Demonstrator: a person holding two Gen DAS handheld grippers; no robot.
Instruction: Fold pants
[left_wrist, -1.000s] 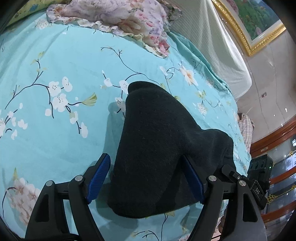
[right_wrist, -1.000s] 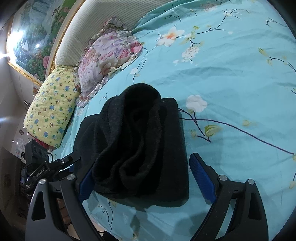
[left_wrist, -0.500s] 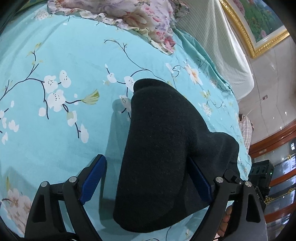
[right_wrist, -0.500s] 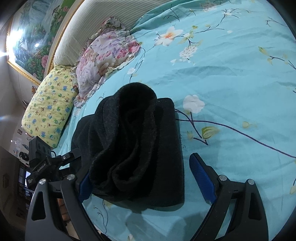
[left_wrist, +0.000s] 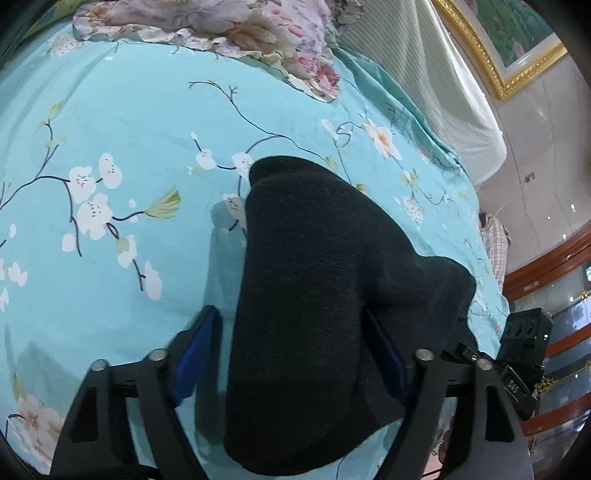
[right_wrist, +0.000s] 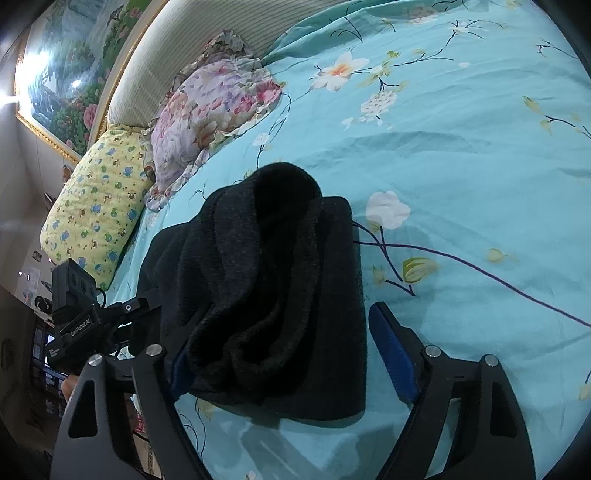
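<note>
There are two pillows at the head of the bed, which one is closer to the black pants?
The pink floral pillow with the ruffled edge. It lies just beyond the pants, while the yellow cartoon-print pillow sits farther off, at the bed's edge.

A turquoise blossom-print bedsheet (right_wrist: 480, 155), floral pillow (right_wrist: 210, 110), yellow cartoon pillow (right_wrist: 99, 206) and gilt-framed painting (right_wrist: 74, 85).

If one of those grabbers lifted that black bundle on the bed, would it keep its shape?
Probably not. The black pants are soft, thick knit lying in loose rolled layers, so they would likely sag and unfold. On the smooth bedsheet a push would probably slide them, bunching.
</note>
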